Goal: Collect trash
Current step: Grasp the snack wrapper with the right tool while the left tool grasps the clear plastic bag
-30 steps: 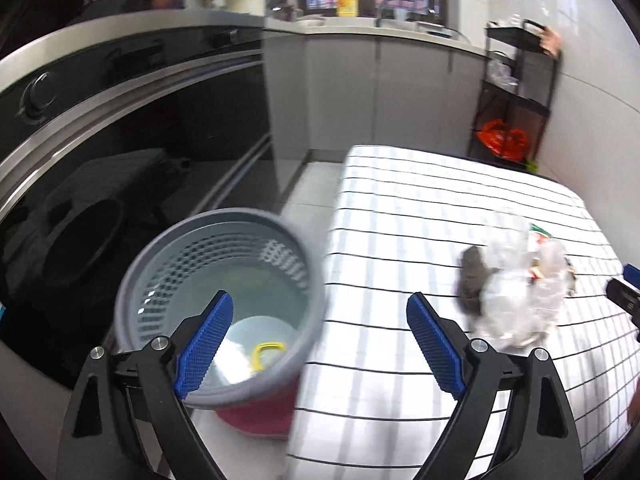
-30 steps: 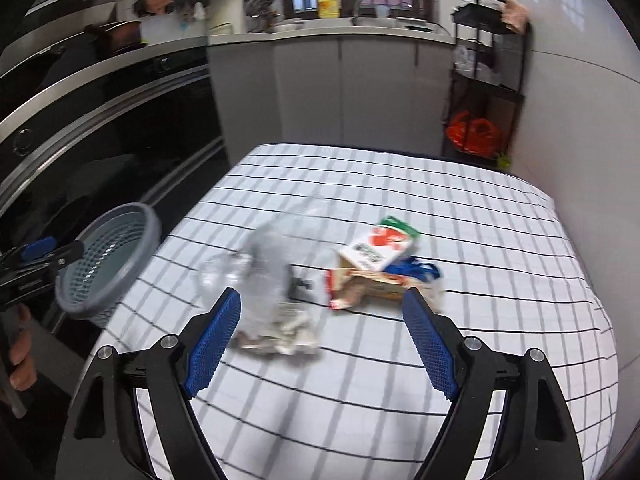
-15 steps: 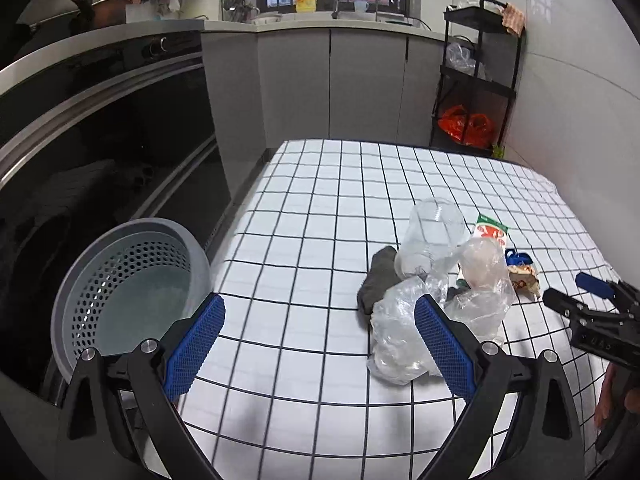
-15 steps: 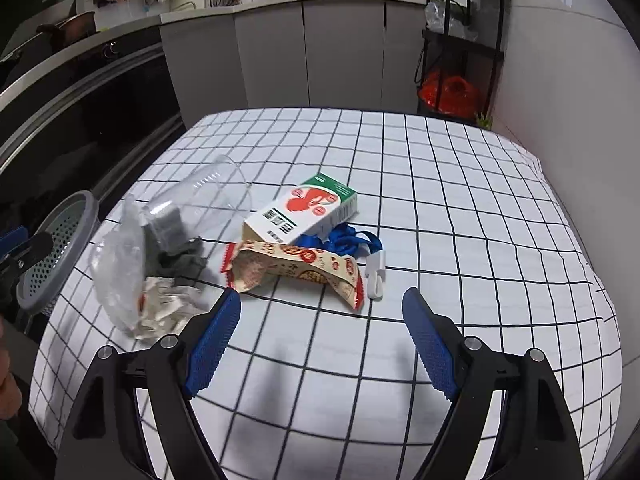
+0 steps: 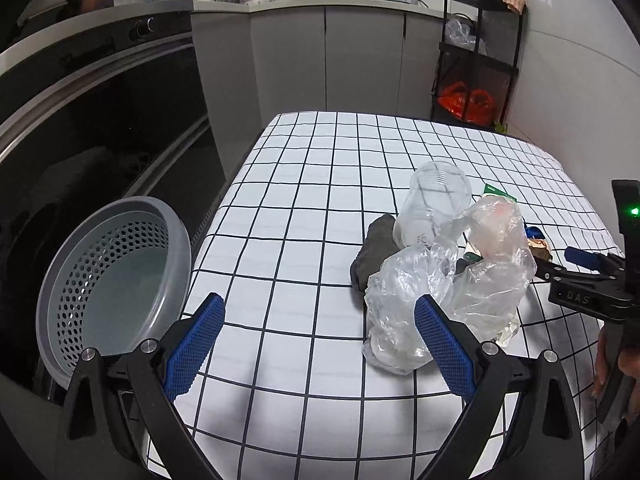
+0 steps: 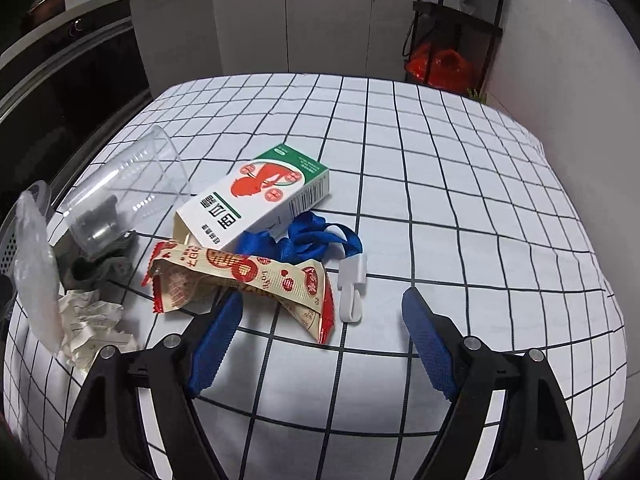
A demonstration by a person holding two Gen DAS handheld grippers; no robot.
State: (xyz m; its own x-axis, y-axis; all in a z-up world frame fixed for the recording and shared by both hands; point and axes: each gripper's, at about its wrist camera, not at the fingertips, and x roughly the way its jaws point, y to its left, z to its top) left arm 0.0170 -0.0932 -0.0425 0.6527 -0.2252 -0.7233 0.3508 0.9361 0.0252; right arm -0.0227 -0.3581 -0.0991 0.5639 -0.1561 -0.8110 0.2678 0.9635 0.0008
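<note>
Now both the left gripper (image 5: 318, 344) and the right gripper (image 6: 320, 338) have spread, empty fingers above the trash near the tabletop's (image 6: 460, 184) left edge, beside the basket (image 5: 116, 280).

A clear glossy plastic cup (image 6: 132, 188) and crinkled bag (image 5: 452, 292), a printed card box (image 6: 260, 196), a shiny wrapper (image 6: 240, 280), a matt perforated plastic basket (image 5: 112, 280), a smooth checked tablecloth (image 6: 440, 184).

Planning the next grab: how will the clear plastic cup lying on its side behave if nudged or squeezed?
The clear plastic cup lies on its side, so it will probably roll in a curve. Its thin see-through wall suggests that it is light and may buckle under firm jaws. The dark cloth at its base may hinder rolling.
</note>
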